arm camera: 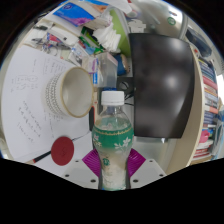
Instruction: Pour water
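Between the two fingers of the tongs (pixel 112 168) stands a clear plastic water bottle (pixel 112 140), upright, its white cap on and a green label wrapped round its middle; the label bears white flower-like marks, but its writing is too small to read. The purple pads (pixel 93 161) press against the bottle's lower body on both sides, so the tongs are pinching the bottle. Just left of the bottle, on the white surface (pixel 35 100), lies a small round red object (pixel 64 149), with a dark pen-like thing beside it. Further left of the bottle the surface carries faint handwritten notes or sketches that cannot be made out. Behind the bottle and slightly to its left, a cream paper cup (pixel 77 88) lies tilted with its open mouth facing the tongs. Right of the bottle and behind it rises a large black rounded chair back (pixel 160 85). Beyond the cup, well behind the bottle, sits a clutter of papers and packages (pixel 85 20) in blue, green and white, their print illegible.
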